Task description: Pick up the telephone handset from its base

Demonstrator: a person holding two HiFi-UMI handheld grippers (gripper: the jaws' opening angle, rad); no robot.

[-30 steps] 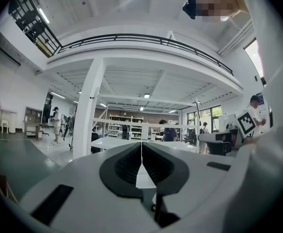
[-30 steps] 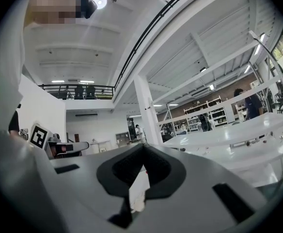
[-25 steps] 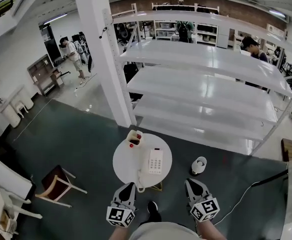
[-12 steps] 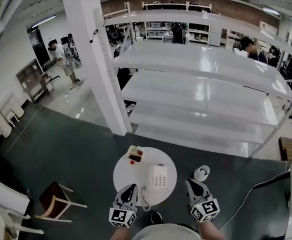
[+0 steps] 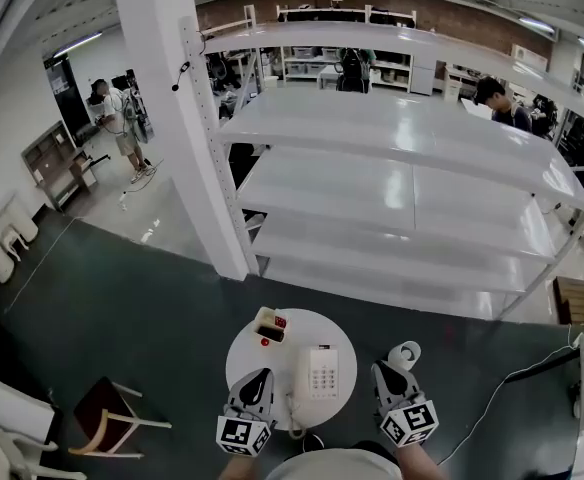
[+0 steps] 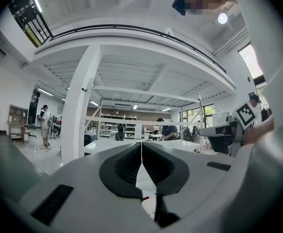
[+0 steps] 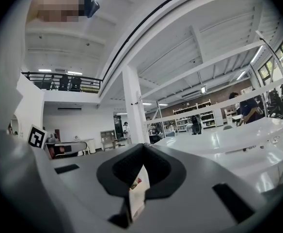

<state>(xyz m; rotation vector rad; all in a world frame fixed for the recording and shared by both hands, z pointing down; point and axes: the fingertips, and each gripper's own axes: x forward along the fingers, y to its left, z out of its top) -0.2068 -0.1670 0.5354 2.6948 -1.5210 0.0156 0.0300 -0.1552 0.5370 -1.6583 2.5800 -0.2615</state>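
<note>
A white telephone (image 5: 322,371) with a keypad sits on a small round white table (image 5: 272,363) in the head view. Its handset (image 5: 302,383) rests along the base's left side, and a cord curls off the near edge. My left gripper (image 5: 262,378) hovers over the table's near left rim, jaws together and empty. In the left gripper view (image 6: 141,152) the pads meet in a thin line. My right gripper (image 5: 380,370) floats just right of the table, also empty. Its pads touch at the tip in the right gripper view (image 7: 142,149).
A small open box (image 5: 270,326) with red items stands at the table's far left; it shows through the right jaws' lower gap (image 7: 137,191). A white round object (image 5: 404,354) lies on the floor right of the table. A chair (image 5: 107,413), a pillar (image 5: 182,128) and long white shelving (image 5: 402,198) surround it.
Both grippers and the head have moved forward, so the table and telephone now lie closer under the gripper tips. Both pairs of jaws look unchanged.
</note>
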